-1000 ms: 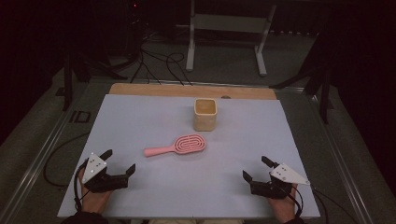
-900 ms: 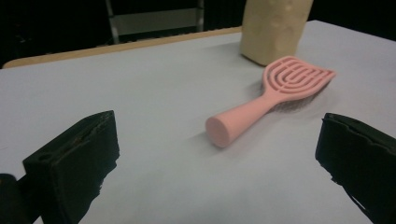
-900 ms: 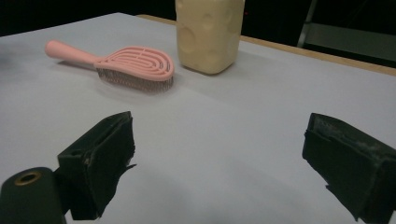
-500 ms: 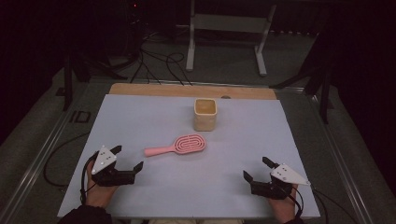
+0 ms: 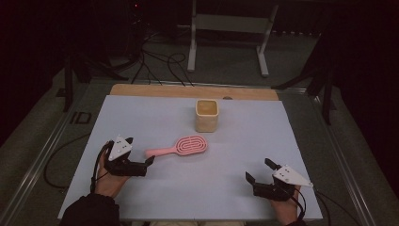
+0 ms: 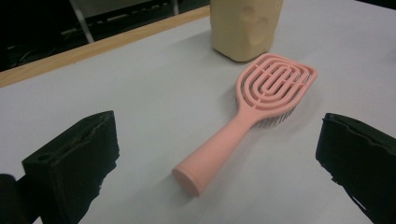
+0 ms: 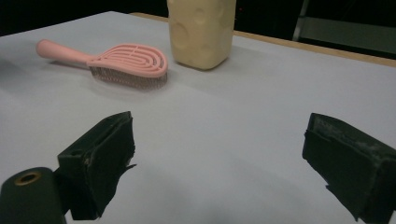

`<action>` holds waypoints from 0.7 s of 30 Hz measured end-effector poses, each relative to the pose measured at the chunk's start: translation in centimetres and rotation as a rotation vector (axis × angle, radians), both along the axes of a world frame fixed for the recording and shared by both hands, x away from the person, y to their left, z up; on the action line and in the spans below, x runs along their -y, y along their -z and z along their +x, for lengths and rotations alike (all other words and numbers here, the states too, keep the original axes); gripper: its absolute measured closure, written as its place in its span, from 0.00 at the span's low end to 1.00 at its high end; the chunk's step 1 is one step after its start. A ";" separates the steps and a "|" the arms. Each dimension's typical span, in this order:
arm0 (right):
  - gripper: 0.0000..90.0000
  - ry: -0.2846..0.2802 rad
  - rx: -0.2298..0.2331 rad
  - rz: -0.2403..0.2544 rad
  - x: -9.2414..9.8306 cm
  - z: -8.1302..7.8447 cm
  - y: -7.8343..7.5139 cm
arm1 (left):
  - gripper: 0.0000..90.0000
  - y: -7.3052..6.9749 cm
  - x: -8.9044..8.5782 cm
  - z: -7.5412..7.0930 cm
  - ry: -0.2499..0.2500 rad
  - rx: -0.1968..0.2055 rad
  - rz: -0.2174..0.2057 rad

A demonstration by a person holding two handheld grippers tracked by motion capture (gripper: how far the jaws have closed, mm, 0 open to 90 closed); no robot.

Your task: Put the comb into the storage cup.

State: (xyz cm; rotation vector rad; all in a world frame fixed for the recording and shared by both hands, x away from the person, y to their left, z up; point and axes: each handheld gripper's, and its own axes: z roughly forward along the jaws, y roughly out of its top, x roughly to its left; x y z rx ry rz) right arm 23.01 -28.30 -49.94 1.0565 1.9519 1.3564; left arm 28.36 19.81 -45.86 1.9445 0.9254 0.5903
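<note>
A pink hairbrush [image 5: 186, 145] lies bristles down on the white table mat [image 5: 235, 141], with its handle pointing left. Behind it stands a cream square cup [image 5: 207, 117]. My left gripper [image 5: 140, 149] is open just left of the handle's end. In the left gripper view the handle [image 6: 210, 158] points toward me between the spread jaws, and nothing touches it. The brush head [image 6: 275, 84] and the cup [image 6: 245, 28] lie beyond it. My right gripper [image 5: 258, 169] rests open at the front right. In the right gripper view the brush [image 7: 130, 60] and cup [image 7: 201, 32] lie far ahead.
A wooden strip [image 5: 188, 90] runs along the mat's far edge. Beyond the table, a metal stand [image 5: 226, 28] and cables [image 5: 155, 61] sit on the dark floor. A person's hands hold both grippers near the front edge.
My left gripper has moved forward and to the right, up to the end of the brush's handle. The right gripper, brush and cup have stayed where they were.
</note>
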 end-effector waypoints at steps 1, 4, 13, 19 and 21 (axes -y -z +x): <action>0.10 0.000 0.000 0.000 0.0 0.0 0.0 | 0.00 0.0 0.0 0.0 0.000 0.000 0.000; 0.10 -0.001 0.000 -0.002 0.0 0.0 0.0 | 0.00 -0.2 0.7 0.4 0.013 -0.009 0.035; 0.10 -0.002 -0.005 0.001 0.0 0.0 0.1 | 0.00 -0.6 2.3 2.0 0.063 -0.046 0.114; 0.10 -0.003 -0.005 -0.001 0.0 0.1 0.1 | 0.00 -0.5 3.6 3.0 0.109 -0.080 0.182; 0.10 -0.003 -0.005 -0.002 0.0 0.1 0.1 | 0.00 -0.5 4.0 3.3 0.124 -0.092 0.205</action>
